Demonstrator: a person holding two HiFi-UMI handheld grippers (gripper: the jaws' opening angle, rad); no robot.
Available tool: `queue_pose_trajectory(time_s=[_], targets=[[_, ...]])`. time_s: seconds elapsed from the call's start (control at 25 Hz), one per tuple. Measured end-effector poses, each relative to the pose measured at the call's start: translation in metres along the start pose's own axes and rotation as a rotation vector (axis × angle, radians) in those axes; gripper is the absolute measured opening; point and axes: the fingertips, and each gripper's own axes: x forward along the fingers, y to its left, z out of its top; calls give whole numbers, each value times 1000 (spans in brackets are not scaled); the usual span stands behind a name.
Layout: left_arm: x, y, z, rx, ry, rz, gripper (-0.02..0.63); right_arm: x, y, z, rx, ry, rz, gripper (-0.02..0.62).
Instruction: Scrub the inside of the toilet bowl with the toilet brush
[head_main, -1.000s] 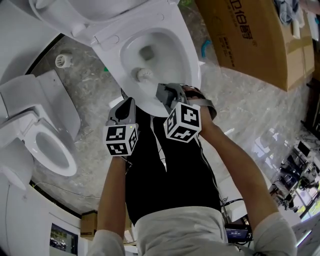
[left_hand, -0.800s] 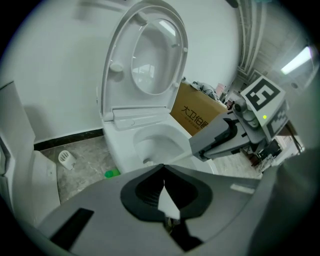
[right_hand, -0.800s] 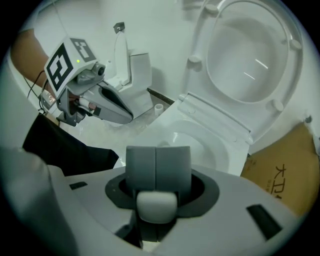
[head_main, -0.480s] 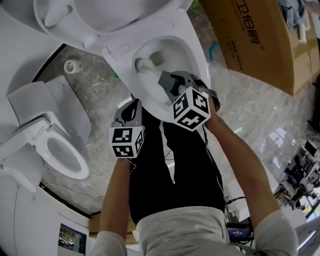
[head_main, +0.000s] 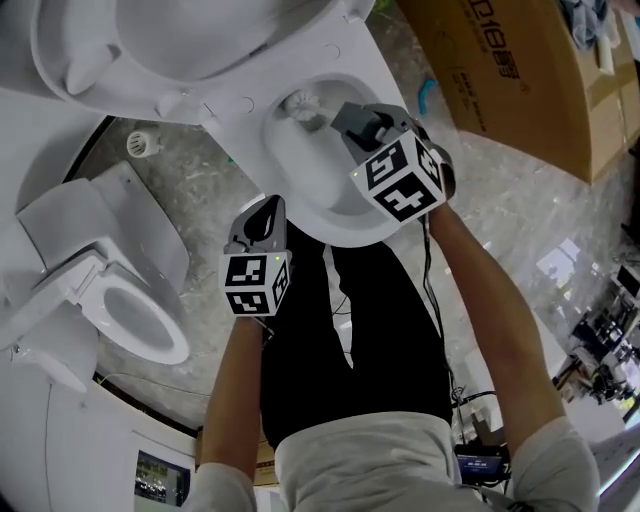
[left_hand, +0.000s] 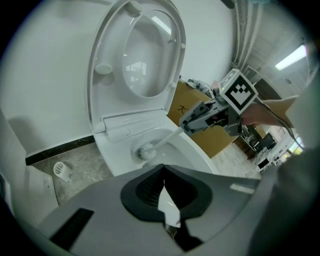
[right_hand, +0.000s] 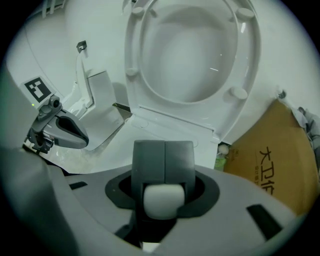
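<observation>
Right gripper (head_main: 348, 117): jaws closed tight on the brush (head_main: 300, 103), taken near the top end of the handle. In the right gripper view the rounded white handle end sits pinched between the two grey jaws.

Brush location: head down inside the bowl (head_main: 335, 222), at the back wall just under the seat hinge, bristles touching or nearly touching porcelain. The handle slants up and forward from there to the right gripper. Seat and lid (right_hand: 195, 50) stand raised, clear of the work.

Left gripper (head_main: 266, 208): jaws together, nothing between them. It hangs over the near side of the bowl, apart from the brush and touching nothing.

Handling, as judged:
- Brush looks light, all white plastic. No effort to lift.
- Handle is slim and smooth. Likely stiff enough to push with, though it may bow a little under hard pressure.
- Round, slick shaft: it could roll or slide in the jaws when the head drags sideways, more so if wet.
- Bristles look soft and springy; they should give against the wall, not scratch it.
- A hold at the top end gives reach but a long lever, so side loads at the head twist hard on the grip. A hold lower on the shaft would steady it, at the cost of bringing the gripper nearer the bowl.
- Porcelain is hard and glossy, so the head should glide.
</observation>
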Motion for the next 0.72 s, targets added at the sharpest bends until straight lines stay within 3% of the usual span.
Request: queue_pose_trajectory(time_s=[0.24,0.72], targets=[[6,-2,-1,5,14,-9,9,-8,-29,-13,16,34,-67,153],[27,-34,-6,45,52,-63,9,-24,-26,-75,50,135,-95,152]])
